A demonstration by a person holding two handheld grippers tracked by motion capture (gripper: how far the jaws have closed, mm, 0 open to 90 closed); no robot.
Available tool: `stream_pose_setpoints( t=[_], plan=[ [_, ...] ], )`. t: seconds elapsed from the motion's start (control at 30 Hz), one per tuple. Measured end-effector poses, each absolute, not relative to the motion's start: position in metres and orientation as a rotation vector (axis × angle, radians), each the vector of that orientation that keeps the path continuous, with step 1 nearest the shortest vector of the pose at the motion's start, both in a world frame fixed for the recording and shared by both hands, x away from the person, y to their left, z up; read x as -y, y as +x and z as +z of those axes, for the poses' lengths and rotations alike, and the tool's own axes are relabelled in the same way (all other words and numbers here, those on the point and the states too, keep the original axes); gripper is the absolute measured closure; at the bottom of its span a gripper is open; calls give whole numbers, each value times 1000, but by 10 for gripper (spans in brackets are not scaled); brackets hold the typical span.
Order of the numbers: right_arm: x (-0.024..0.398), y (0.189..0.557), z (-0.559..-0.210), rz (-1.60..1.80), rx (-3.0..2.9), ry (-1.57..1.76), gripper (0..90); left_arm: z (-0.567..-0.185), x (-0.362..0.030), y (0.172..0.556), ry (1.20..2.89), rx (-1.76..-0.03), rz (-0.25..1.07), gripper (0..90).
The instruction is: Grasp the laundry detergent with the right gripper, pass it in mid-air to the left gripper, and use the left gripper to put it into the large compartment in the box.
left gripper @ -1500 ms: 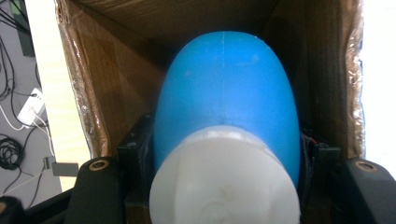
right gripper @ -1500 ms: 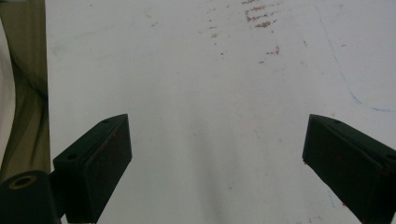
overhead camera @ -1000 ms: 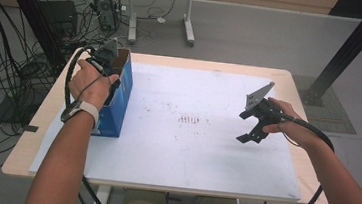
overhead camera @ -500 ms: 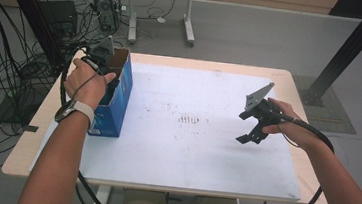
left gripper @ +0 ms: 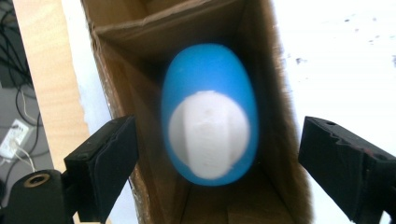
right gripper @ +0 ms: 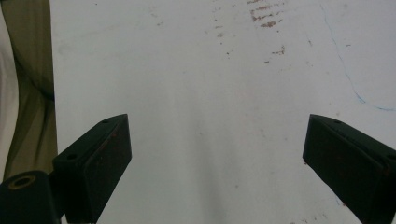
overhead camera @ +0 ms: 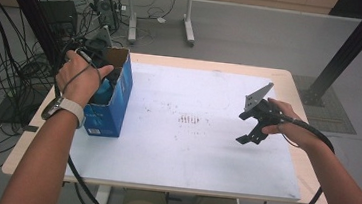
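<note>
The left tongs are hanging over the blue box, their jaws just having been opening, released from the blue egg-shaped thing (white-ended) lying inside the box. The right tongs are hovering spread and empty above the white table.

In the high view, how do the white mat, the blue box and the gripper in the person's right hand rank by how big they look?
Largest to smallest, as they look:
1. white mat, covering most of the table
2. blue box
3. right gripper, though it is held above the table, nearer the camera, so it may look somewhat bigger than it is
</note>
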State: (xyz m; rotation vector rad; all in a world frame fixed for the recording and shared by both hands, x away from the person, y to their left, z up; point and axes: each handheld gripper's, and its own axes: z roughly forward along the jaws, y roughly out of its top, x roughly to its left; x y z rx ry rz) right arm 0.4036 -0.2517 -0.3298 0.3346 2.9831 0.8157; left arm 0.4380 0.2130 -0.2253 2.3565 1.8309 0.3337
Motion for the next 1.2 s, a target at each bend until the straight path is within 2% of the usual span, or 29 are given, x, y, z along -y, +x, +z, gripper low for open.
stream_pose_setpoints(
  t=[0.27,0.6,0.83,1.2],
  plan=[
    [259,402,-326,803,-2973,366,80,-197,-197,431,2402,-1664,358,93],
    [268,398,-322,795,-2963,407,80,-176,-152,425,2556,-1294,319,88],
    [273,396,-316,802,-2949,427,80,-173,-122,426,2661,-1081,262,87],
    [276,396,-313,811,-2942,434,81,-180,-91,425,2762,-836,233,86]
  ],
)
